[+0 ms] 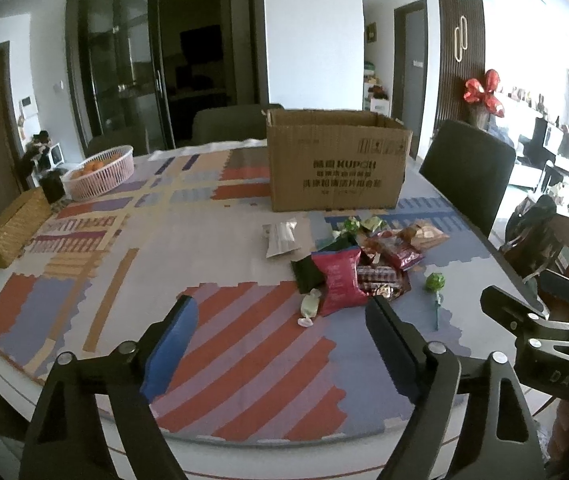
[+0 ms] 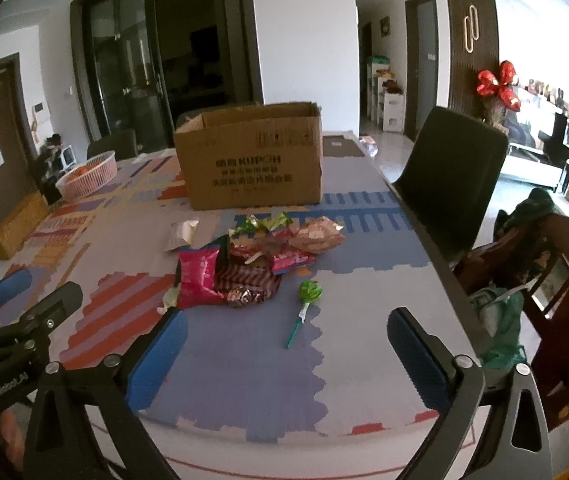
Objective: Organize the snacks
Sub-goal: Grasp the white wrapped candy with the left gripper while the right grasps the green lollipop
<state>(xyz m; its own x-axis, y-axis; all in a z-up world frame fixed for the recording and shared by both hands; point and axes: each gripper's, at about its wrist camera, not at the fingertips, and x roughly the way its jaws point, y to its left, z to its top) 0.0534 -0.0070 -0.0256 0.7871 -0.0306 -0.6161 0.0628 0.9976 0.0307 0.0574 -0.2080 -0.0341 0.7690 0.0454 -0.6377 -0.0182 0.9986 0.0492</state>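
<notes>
Both grippers hover low, jaws spread wide and empty. The snack pile (image 1: 364, 256) sits mid-frame on the tabletop (image 1: 212, 248), cardboard box (image 1: 336, 160) just behind. Best bet: right gripper (image 2: 284, 344) takes the stray lollipop (image 2: 310, 292) by its head, left gripper (image 1: 284, 320) the pink bag (image 1: 338, 276).

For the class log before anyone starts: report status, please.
Left gripper open, empty. Right gripper open, empty. Snack pile and lollipop loose on table, short of cardboard box. Nothing blocking.
</notes>
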